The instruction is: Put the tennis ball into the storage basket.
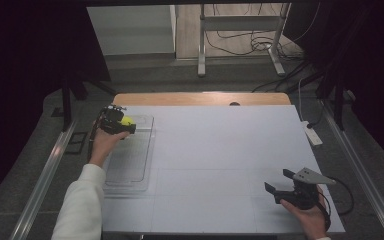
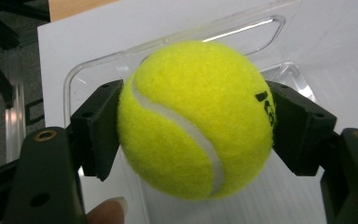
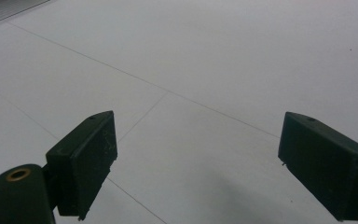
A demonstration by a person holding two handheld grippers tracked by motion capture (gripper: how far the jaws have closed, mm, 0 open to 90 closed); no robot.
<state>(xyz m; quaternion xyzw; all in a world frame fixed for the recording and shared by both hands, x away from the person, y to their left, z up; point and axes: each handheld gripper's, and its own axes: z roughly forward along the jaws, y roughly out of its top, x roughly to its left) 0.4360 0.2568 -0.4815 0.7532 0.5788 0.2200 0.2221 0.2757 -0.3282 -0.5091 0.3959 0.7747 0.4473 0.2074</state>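
Note:
A yellow tennis ball (image 2: 196,119) with a white seam is clamped between the two black jaws of my left gripper (image 2: 193,121). From above, that left gripper (image 1: 121,122) and the ball (image 1: 126,120) hover over the far end of a clear plastic tray (image 1: 130,160) at the table's left side. The tray's rim (image 2: 242,32) curves behind the ball in the left gripper view. My right gripper (image 1: 279,184) rests low near the table's front right corner, jaws wide apart with nothing between them. Its own camera looks along the right gripper (image 3: 196,163) onto bare white board.
The white board (image 1: 220,150) covers a wooden table whose far edge (image 1: 200,98) shows beyond it. A white power strip (image 1: 312,134) lies off the right edge. Metal rails (image 1: 45,175) run along both sides, and a stand with cables (image 1: 240,40) is on the floor behind.

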